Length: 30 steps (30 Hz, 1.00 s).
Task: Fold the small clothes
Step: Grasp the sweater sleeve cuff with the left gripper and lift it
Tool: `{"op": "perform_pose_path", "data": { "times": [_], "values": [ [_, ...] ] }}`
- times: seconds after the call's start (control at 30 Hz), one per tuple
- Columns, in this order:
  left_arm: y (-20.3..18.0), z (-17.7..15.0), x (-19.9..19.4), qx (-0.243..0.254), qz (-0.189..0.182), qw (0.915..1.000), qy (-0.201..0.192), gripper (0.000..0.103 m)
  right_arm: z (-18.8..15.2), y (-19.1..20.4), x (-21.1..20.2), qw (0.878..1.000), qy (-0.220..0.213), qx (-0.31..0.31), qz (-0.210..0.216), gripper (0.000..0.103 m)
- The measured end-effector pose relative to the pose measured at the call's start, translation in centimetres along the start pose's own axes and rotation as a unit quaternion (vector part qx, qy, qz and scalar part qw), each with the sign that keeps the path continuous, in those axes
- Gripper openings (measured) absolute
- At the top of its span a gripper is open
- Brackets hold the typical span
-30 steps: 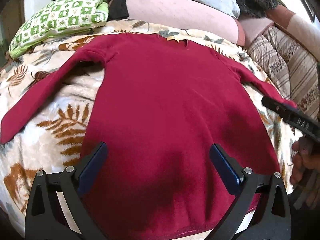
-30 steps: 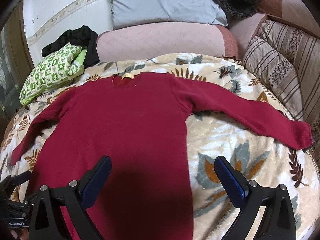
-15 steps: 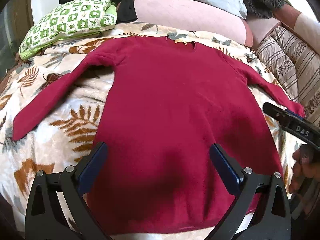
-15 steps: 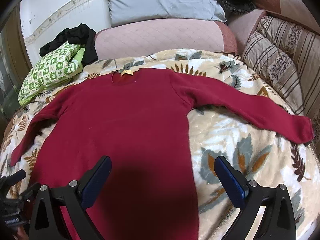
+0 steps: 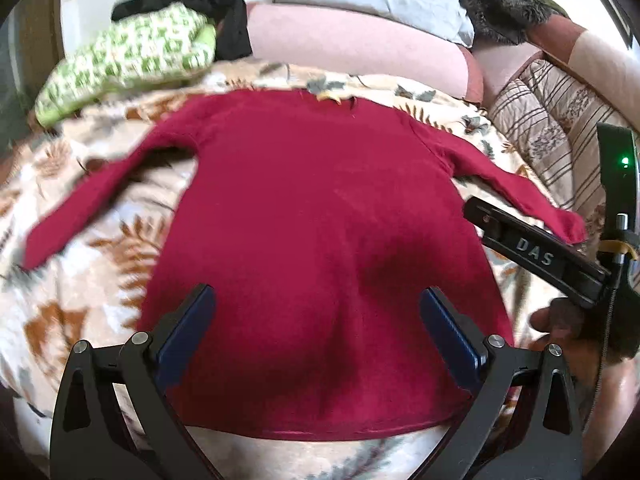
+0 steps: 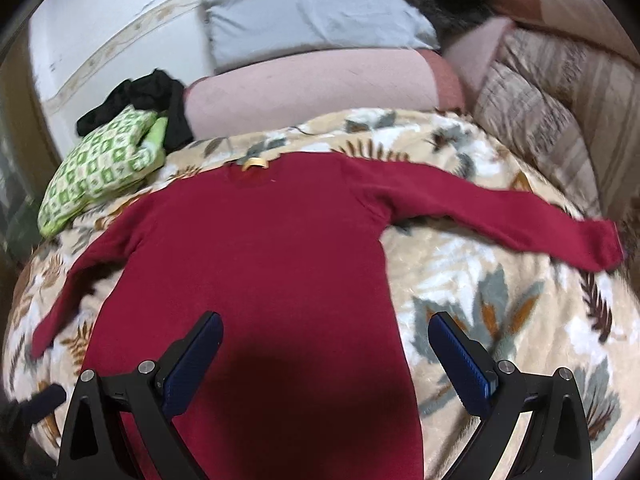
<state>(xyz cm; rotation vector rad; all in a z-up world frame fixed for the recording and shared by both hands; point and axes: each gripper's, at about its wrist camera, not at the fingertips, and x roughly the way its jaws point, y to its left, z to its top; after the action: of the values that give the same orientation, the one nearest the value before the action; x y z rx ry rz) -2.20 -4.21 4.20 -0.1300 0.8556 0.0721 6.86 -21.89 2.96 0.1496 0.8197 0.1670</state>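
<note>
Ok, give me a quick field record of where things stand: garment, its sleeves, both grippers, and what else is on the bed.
garment: red long-sleeved sweater, laid flat, unfolded, collar away from the cameras
sleeves: both spread outward on the leaf-print blanket
left gripper: open, above the hem area, holding nothing
right gripper: open, above the sweater's right edge, holding nothing
other: green patterned bundle and black garment beyond the collar, to its left

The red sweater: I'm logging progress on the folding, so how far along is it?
Done: the red sweater lies flat on the leaf-print blanket, collar away from the cameras, both sleeves spread out. In hand: nothing; the left claw and right claw are open above its lower half, gripping no fabric. Left: all of the folding, since no sleeve or hem has been turned in.
</note>
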Motion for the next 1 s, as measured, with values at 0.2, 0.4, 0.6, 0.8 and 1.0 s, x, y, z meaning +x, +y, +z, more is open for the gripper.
{"op": "perform_pose_path", "data": {
  "times": [0.2, 0.4, 0.6, 0.8, 1.0],
  "values": [
    [1.6, 0.7, -1.2, 0.016, 0.059, 0.9978, -0.027, 0.102, -0.2, -0.6, -0.5, 1.0, -0.006, 0.001, -0.005, 0.102],
    [6.2, 2.4, -1.6, 0.006, 0.081, 0.9962, -0.031, 0.102, -0.3, -0.6, -0.3, 1.0, 0.0, 0.003, -0.004, 0.102],
    [19.2, 3.1, 0.6, -0.201, -0.083, 0.976, 0.011, 0.102, -0.5, 0.3, 0.8, 1.0, 0.021, -0.005, 0.011, 0.102],
    [30.9, -0.8, 3.5, -0.412, -0.192, 0.8908, -0.01, 0.1, -0.8, 1.1, 1.8, 0.999, 0.041, -0.01, 0.02, 0.102],
    [34.9, -3.3, 5.3, -0.503, -0.267, 0.8208, -0.05, 0.1, -0.8, 1.4, 2.6, 0.998, 0.054, -0.008, 0.031, 0.102]
  ]
}}
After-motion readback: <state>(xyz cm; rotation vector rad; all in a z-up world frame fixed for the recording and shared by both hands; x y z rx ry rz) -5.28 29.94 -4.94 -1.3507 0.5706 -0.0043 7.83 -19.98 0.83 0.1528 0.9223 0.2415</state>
